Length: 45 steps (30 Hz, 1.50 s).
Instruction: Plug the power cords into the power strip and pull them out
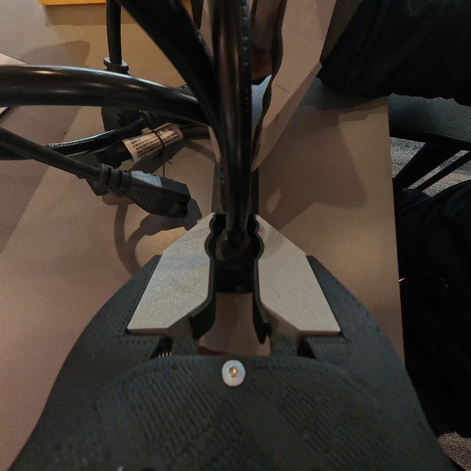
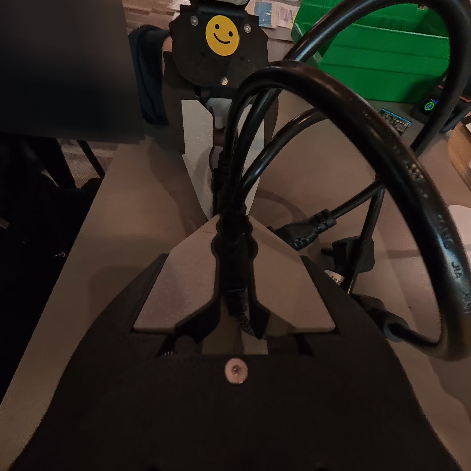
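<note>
My left gripper (image 1: 234,229) is shut on a black power cord plug (image 1: 234,247). Its cord (image 1: 229,102) runs straight ahead from the jaws. The two grippers face each other above the tan table (image 1: 63,254). My right gripper (image 2: 234,224) is shut on a narrow black moulded body (image 2: 233,254). A braided cable (image 2: 244,323) leaves its back end; it looks like the power strip's end. The left gripper with a yellow smiley disc (image 2: 221,35) shows ahead in the right wrist view. Where the two held parts meet is hidden by cords.
A loose black connector (image 1: 158,193) lies on the table, also in the right wrist view (image 2: 305,232), beside another plug (image 2: 351,254). A thick cord loop (image 2: 382,142) arches at the right. A labelled cable bundle (image 1: 153,140), a green crate (image 2: 382,63) and the table edge (image 1: 392,229) are near. About 4 cm separates my left fingertips from my right. Between my left fingertips and the loose black connector (image 1: 158,193) there is roughly 5 cm.
</note>
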Available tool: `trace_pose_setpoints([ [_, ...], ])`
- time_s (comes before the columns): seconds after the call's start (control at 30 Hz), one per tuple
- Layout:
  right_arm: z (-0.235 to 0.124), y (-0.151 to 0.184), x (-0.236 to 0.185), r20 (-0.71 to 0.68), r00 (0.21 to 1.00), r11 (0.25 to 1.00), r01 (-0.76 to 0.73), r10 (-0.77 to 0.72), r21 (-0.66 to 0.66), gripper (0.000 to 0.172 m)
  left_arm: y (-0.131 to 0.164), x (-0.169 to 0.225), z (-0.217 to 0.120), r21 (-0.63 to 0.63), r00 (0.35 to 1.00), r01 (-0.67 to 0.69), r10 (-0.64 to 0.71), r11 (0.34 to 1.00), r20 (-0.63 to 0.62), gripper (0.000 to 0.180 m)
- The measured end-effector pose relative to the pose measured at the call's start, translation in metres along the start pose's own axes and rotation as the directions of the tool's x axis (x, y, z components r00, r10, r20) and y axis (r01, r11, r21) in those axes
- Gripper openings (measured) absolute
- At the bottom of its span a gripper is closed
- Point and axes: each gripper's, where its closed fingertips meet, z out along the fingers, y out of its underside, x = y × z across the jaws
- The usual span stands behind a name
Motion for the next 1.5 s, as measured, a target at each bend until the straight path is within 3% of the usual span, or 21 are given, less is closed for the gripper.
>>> trace_pose_setpoints([
  [0.37,-0.0041,-0.0022,0.0008,-0.055,0.995,0.997,0.079,-0.08,-0.013,0.012,-0.0003,-0.0003,0.0002,0.0,1.0,0.0,0.0,1.0,0.002,0.024],
  [1.5,-0.0073,0.0032,0.0043,-0.08,0.992,0.995,0.096,-0.099,-0.038,0.014,-0.0005,-0.0004,-0.0002,0.007,1.0,0.007,-0.007,1.0,0.001,0.024],
])
